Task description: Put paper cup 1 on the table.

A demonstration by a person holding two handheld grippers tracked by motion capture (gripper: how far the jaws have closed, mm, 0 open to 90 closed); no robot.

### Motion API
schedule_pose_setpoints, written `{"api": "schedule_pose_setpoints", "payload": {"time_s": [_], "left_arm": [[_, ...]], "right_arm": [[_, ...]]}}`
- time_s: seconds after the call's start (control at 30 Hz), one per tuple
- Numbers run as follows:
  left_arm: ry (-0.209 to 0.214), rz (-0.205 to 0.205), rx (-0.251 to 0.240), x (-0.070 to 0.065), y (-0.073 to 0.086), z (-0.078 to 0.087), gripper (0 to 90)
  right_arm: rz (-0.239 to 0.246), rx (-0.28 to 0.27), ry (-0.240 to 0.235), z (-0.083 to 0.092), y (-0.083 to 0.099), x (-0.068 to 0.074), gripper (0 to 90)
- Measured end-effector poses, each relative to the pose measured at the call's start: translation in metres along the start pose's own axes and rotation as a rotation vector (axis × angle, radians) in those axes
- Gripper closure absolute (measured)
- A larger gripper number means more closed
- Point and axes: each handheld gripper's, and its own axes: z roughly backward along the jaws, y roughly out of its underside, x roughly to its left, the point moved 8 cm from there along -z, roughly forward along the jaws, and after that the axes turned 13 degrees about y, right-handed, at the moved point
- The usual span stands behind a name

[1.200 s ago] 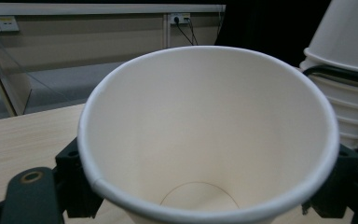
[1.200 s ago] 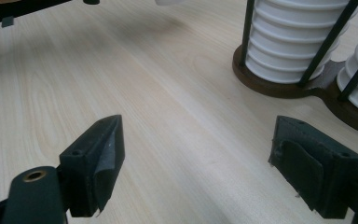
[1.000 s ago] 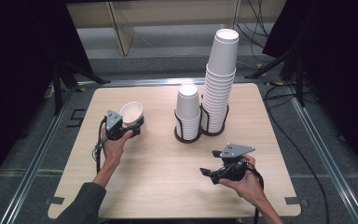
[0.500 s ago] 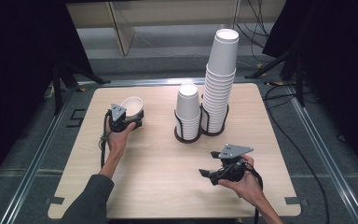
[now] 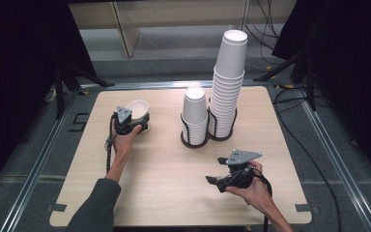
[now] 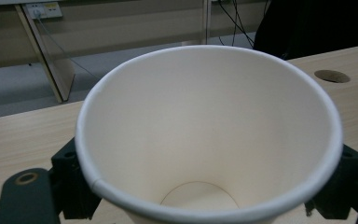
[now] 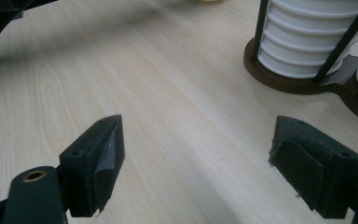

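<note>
A white paper cup, mouth up, sits between the jaws of my left gripper. The jaws have just been opening, and they still flank the cup's lower wall and touch it. In the high view this cup and the left gripper are at the table's left, just above the wood. My right gripper hovers low over the front right of the table. Its jaws stand wide apart with nothing between them.
A dark wire holder at the table's middle carries a short stack of white cups and a tall stack. Its base lies just beyond the right gripper. A round hole is cut in the wooden table.
The left hand has carried the cup a little away from the person and lowered it slightly. The right hand has stayed put.
</note>
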Motion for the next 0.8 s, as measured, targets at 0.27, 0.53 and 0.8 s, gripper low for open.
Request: {"api": "schedule_pose_setpoints", "payload": {"time_s": [0.27, 0.53, 0.8], "left_arm": [[-0.01, 0.004, 0.009, 0.005, 0.006, -0.003, 12.2], [-0.005, 0.008, 0.042, 0.008, 0.014, 0.0, 13.1], [0.005, 0.005, 0.078, 0.009, 0.022, 0.005, 14.0]], "right_arm": [[-0.004, 0.003, -0.014, 0.0, 0.0, 0.002, 18.6], [-0.008, 0.002, -0.014, 0.0, 0.0, 0.002, 18.4], [-0.012, 0.004, -0.022, 0.0, 0.0, 0.003, 18.4]]}}
